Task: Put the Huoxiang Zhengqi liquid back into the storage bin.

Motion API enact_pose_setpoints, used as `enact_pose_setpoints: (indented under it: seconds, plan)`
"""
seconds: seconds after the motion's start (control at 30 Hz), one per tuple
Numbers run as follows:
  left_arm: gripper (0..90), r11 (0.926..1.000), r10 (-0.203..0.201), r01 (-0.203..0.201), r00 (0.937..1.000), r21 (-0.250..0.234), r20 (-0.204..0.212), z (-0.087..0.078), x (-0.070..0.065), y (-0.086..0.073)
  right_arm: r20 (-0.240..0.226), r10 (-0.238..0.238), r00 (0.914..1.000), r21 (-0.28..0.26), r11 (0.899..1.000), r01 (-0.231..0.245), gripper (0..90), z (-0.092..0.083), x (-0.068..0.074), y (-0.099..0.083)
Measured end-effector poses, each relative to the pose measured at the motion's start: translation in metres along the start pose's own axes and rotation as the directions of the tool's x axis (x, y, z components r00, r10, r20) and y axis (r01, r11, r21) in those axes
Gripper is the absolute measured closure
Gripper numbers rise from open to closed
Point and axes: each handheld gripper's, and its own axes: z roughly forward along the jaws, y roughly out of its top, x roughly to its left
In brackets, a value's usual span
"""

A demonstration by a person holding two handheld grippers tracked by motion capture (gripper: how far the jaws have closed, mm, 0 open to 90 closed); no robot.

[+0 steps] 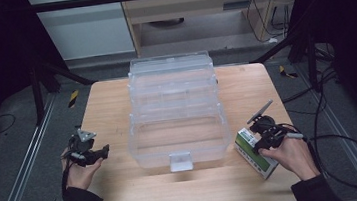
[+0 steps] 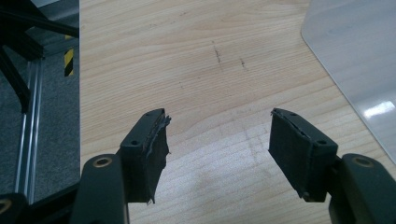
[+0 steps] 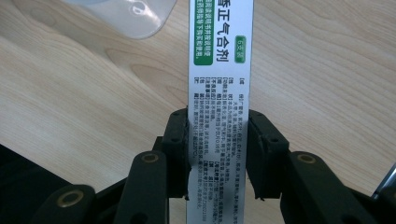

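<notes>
A white and green medicine box (image 1: 253, 154) lies flat on the wooden table (image 1: 112, 112) at the front right. My right gripper (image 1: 265, 137) is shut on it; in the right gripper view both pads press the long sides of the medicine box (image 3: 219, 70), which runs out ahead of the right gripper (image 3: 218, 116). My left gripper (image 1: 91, 152) is held at the table's front left. Seen in the left gripper view, the left gripper (image 2: 218, 113) is open with only bare wood between its jaws.
A large clear plastic storage case (image 1: 181, 148) with stepped tiers stands in the middle of the table, its latch facing the front edge. Its corner (image 2: 355, 56) lies right of the left gripper, and its edge (image 3: 130, 14) lies ahead-left of the medicine box. Cables trail off the right.
</notes>
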Motion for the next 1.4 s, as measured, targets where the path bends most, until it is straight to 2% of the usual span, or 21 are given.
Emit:
enact_pose_setpoints:
  seconds: [0.63, 0.87, 1.4]
  plan:
    - [36.1, 1.0, -0.001, 0.001, 1.0, 0.006, 0.0, 0.001, 0.0, -0.001, 0.026, 0.037, 0.999, -0.066, 0.997, -0.035, 63.7, -0.023, -0.009, 0.005]
    - [36.1, 0.9999, 0.001, -0.001, 1.0, 0.011, 0.001, 0.003, -0.001, -0.001, 0.032, 0.024, 0.9992, -0.094, 0.995, -0.021, 63.8, -0.033, -0.012, 0.009]
    - [36.0, 0.9999, 0.001, -0.002, 1.0, 0.016, 0.004, 0.004, -0.001, -0.002, 0.05, 0.028, 0.9983, -0.153, 0.988, -0.02, 63.8, -0.056, -0.011, 0.023]
